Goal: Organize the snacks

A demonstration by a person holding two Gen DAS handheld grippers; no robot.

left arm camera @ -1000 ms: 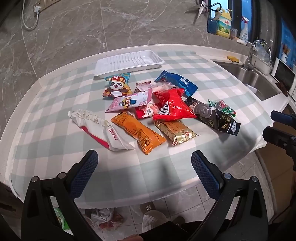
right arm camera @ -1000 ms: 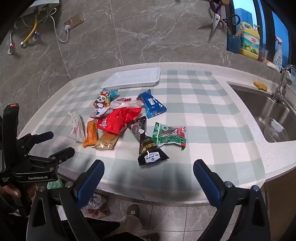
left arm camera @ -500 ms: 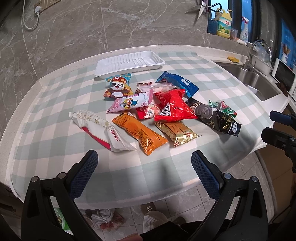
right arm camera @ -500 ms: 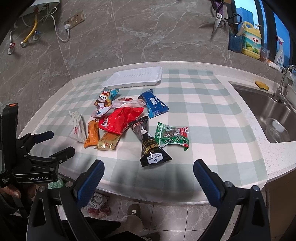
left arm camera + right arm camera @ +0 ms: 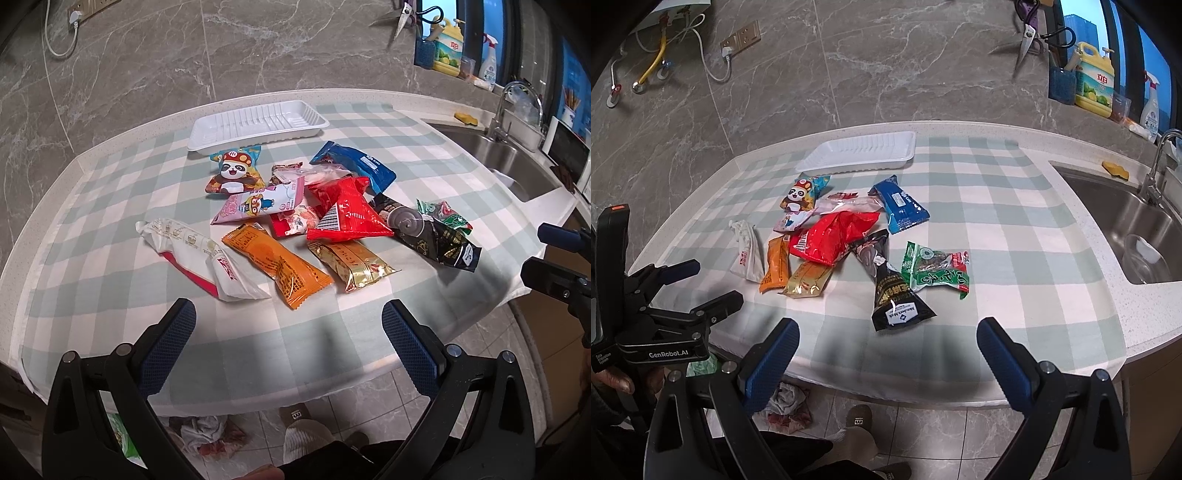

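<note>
Snacks lie in a loose pile in the middle of the checked cloth (image 5: 92, 229), and no claw touches them.

Left gripper (image 5: 289, 328) is wide open and holds nothing. It hangs over the near edge of the cloth. Just past its blue fingertips (image 5: 173, 332) lie three long packs side by side. The white pack (image 5: 207, 258), the orange pack (image 5: 277, 264) and the gold pack (image 5: 352, 264) all slant the same way in the left wrist view, with the far end up to the left and the near end down to the right.

Right gripper (image 5: 886, 345) is wide open too, with nothing in it. It also hangs at the near edge. Closest to it is the black pack (image 5: 890, 288). Its wide end points at the claw and its thin end points away, under the red bag (image 5: 831, 236). Just beside it, to the right, is the green pack (image 5: 936, 271), lying sideways.

Farther back, the blue pack (image 5: 899, 205) slants away to the left. The panda pack (image 5: 234, 171) stands with its picture the right way up, and the pink pack (image 5: 260, 205) lies across below it. A clear pack (image 5: 314, 173) lies between the panda pack and the blue one.

Behind them all sits the white tray (image 5: 207, 127), with its long side going left to right. It is close to the wall. The sink (image 5: 1137, 221) is off to the right, well apart from the pile.
</note>
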